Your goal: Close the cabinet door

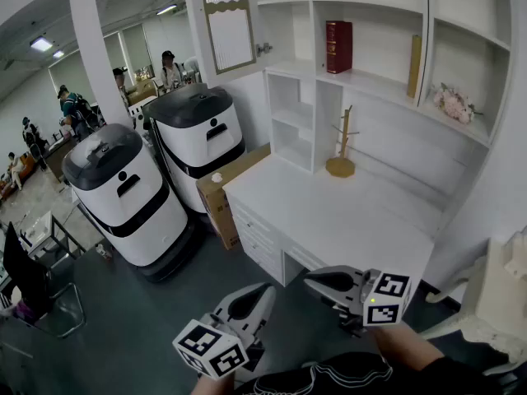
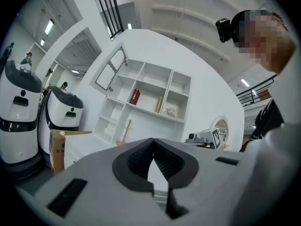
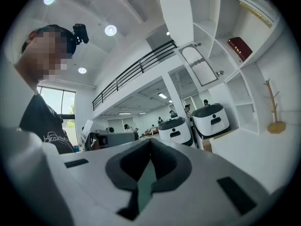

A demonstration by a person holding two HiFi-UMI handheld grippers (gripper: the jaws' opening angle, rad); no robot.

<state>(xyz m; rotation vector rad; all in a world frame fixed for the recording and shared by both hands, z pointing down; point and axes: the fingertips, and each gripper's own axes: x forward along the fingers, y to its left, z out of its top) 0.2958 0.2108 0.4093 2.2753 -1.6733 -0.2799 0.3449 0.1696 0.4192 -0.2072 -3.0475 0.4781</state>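
Observation:
The cabinet door stands swung open at the top left of the white shelf unit, a round knob on its right edge. It also shows in the left gripper view as the door and in the right gripper view as the door. Both grippers are held low in front of the desk, far below the door. My left gripper is shut with nothing in it. My right gripper is shut and empty too, its tip turned toward the left one.
A white desk with drawers stands under the shelves, a wooden stand on it. A red book and flowers sit on shelves. Two white-and-black machines and a cardboard box stand left; a white chair right. People stand far left.

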